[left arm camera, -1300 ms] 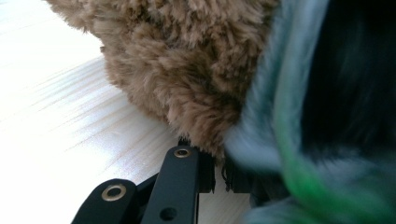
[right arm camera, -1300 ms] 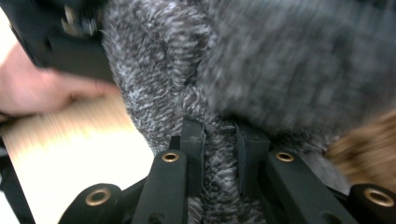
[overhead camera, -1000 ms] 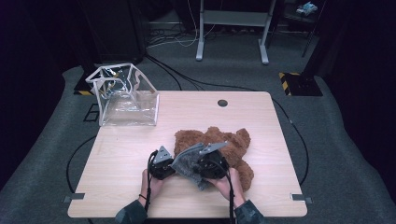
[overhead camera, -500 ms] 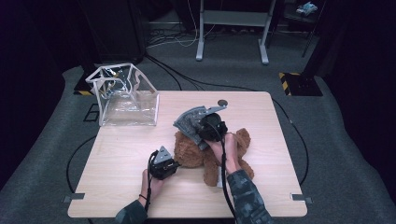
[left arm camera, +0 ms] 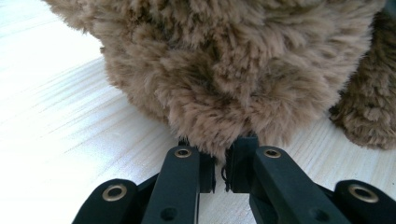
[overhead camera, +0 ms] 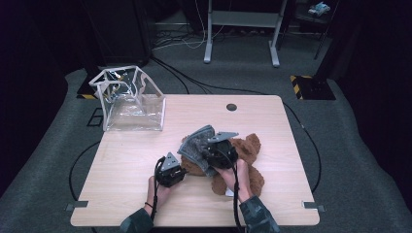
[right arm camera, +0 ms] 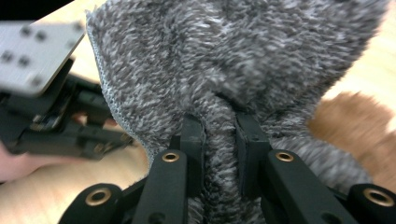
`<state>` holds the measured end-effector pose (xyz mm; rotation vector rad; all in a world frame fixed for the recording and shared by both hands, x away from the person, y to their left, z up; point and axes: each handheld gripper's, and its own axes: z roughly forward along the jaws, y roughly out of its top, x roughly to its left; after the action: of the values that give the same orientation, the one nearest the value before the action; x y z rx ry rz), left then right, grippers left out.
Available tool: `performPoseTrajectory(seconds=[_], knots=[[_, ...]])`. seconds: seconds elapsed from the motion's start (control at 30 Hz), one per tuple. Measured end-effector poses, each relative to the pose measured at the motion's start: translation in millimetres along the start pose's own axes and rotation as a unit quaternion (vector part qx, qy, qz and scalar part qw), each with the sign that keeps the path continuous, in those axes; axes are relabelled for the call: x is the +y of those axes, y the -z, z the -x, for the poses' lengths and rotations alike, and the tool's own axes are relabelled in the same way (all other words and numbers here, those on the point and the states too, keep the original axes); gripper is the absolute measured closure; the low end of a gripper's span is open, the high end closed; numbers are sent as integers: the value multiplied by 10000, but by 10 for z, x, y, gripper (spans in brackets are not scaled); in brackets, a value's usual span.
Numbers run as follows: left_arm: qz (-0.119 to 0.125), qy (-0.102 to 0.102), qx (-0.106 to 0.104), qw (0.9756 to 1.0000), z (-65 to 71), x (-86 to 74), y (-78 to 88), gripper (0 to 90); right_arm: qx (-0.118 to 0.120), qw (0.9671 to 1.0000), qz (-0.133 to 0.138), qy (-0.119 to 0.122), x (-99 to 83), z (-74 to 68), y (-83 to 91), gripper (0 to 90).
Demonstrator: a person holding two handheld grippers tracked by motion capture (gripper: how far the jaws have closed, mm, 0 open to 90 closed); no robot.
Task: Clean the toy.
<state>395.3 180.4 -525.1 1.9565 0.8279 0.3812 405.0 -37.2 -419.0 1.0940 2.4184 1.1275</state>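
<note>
A brown, shaggy plush teddy bear (overhead camera: 245, 162) is seen lying on the pale wooden table (overhead camera: 126, 160), toward the near right part of the top, with a grey knitted woollen garment (overhead camera: 198, 145) held over its left end. The left gripper (left arm camera: 219, 161) is nearly closed, and a tuft of the bear's fur is pinched between its pads close to the table surface. The right gripper (right arm camera: 219, 135) is clamped on a bunched fold of the grey knit, which is lifted above the bear and spreads out beyond the jaws; in the high view it is seen just beside the left gripper (overhead camera: 170, 170), with the right gripper (overhead camera: 219, 150) over the bear's middle. A clear plastic bag with white edging (overhead camera: 130, 99) stands open, well apart, at the far left corner. The work is judged to be the dressing or undressing of the bear. Several risks can be foreseen: the left hold is only on fur, so it may slip free if the knit is tugged hard; the bear may be dragged across the smooth top rather than held; and the bunched fold may slide out of the right jaws, or the stitches may snag on a limb and be stretched.
</note>
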Motion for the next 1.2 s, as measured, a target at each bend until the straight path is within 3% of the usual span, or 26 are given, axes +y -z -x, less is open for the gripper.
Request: performPoseTrajectory(seconds=[0.17, 0.37, 0.43, 0.5, 0.57, 0.7, 0.73, 0.8, 0.83, 0.87, 0.9, 0.97, 1.03, 1.07, 1.2], knots=[[-7, -25, 31, 10000, -6, 2, -1, 839, 196, 9997, -117, -71, -261, -92, -63, 770], [-7, -36, 60, 10000, -2, 2, -1, 838, 360, 9971, -667, -99, -613, -182, -290, 771], [7, -3, 38, 10000, -2, 1, -1, 835, 467, 9958, -771, -146, -670, -195, -330, 771], [-2, 54, 2, 10000, -7, 0, 7, 821, 509, 9961, -710, -153, -670, -184, -289, 770], [3, 108, -35, 9999, -32, -3, 11, 743, 580, 9965, -571, -204, -619, -170, -172, 770], [-10, 200, -31, 9998, -85, 42, 90, 468, 570, 9978, -308, -161, -535, -144, 9, 769], [13, 228, -2, 9997, -117, 136, 174, 418, 472, 9987, -83, -164, -451, -113, 187, 768], [8, 141, 6, 9999, -142, 286, 254, 349, 324, 9993, 57, -157, -378, -74, 315, 768], [8, 141, 6, 9999, -142, 286, 254, 305, 248, 9995, 138, -157, -339, -45, 369, 768], [102, 99, -84, 9999, -166, 466, 329, 271, 118, 9997, 193, -137, -298, -18, 420, 768], [102, 99, -84, 9999, -166, 466, 329, 270, 118, 9997, 193, -137, -298, -18, 420, 768], [103, -40, -103, 9999, -183, 737, 376, 238, -71, 9990, 414, -159, -180, 73, 564, 768], [68, -102, -92, 9999, -183, 818, 375, 223, -143, 9986, 485, -170, -142, 97, 608, 768], [-82, -258, -154, 9995, -171, 965, 343, 214, -361, 9977, 565, -113, -59, 145, 683, 769], [-339, -561, -127, 9978, -115, 1213, 145, 196, -935, 9941, 557, 41, 130, 266, 734, 768]])
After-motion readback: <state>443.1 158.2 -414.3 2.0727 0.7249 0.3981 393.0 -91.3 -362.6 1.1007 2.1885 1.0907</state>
